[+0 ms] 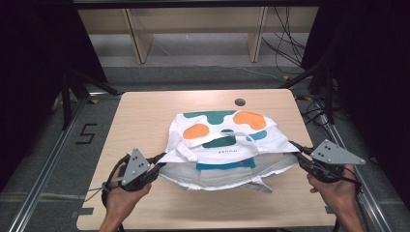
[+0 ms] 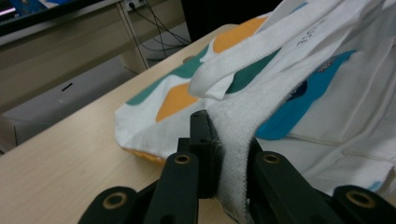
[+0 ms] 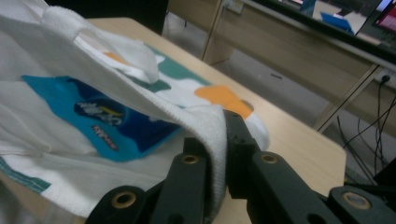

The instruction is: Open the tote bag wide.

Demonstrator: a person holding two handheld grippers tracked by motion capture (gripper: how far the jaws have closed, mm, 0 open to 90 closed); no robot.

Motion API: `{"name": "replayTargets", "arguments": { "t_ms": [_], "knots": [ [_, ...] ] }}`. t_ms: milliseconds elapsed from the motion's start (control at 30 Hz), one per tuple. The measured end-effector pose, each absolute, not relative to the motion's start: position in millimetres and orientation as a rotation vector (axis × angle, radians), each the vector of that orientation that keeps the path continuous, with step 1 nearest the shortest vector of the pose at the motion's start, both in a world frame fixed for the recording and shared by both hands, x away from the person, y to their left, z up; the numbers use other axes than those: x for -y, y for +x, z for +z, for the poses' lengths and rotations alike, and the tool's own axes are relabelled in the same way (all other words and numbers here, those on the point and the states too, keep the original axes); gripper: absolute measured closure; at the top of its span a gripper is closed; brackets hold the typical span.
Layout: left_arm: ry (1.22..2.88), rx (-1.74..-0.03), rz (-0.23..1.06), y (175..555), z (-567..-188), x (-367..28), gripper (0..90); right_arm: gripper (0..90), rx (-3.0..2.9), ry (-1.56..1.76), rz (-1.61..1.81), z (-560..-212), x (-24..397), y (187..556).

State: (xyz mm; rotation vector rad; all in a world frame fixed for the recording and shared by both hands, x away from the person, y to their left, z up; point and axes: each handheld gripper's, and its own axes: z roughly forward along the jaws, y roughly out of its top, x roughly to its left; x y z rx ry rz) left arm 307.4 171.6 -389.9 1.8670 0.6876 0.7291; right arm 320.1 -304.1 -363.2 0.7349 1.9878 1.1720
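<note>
We hold a white tote bag [image 1: 227, 145] by its top hem, the left gripper [image 1: 157, 162] clamped on one corner and the right gripper [image 1: 297, 153] on the other, cloth pinched flat between each pair of fingers [image 2: 203, 140]. The bag hangs between them, its lower half resting on the table [image 1: 145, 111]. Next, we judge, we keep both grips level and the hem taut, so neither corner slips.

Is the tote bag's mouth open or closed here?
Open. Each claw, left and right, is shut on a corner of the tote bag, lifting its upper layer; a gap shows above the lower layer.
</note>
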Motion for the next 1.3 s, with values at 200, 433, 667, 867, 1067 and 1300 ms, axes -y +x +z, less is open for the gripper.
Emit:
{"name": "replayTargets", "arguments": {
  "t_ms": [200, 433, 667, 867, 1067, 1300],
  "knots": [
    [1.852, -0.668, 0.639, 313.3, -347.9, -178.5, 84.8, 87.9, -1.974, 0.695, 1.153, -329.8, 299.6, 324.3],
    [1.888, -0.641, 0.612, 313.0, -311.1, -184.3, 85.0, 88.1, -2.004, 0.643, 1.198, -289.5, 304.5, 326.7],
    [1.887, -0.609, 0.674, 310.9, -278.7, -186.5, 85.7, 88.3, -2.031, 0.604, 1.180, -251.0, 304.5, 326.5],
    [1.819, -0.608, 0.708, 314.8, -257.5, -191.3, 85.8, 88.3, -2.022, 0.582, 1.186, -228.5, 301.9, 331.1],
    [1.755, -0.649, 0.686, 332.6, -262.5, -194.9, 85.8, 88.3, -2.010, 0.604, 1.201, -228.4, 295.4, 346.6],
    [1.734, -0.684, 0.676, 357.5, -271.5, -188.6, 85.5, 88.3, -2.005, 0.670, 1.177, -246.5, 299.4, 367.8]
  ]
}}
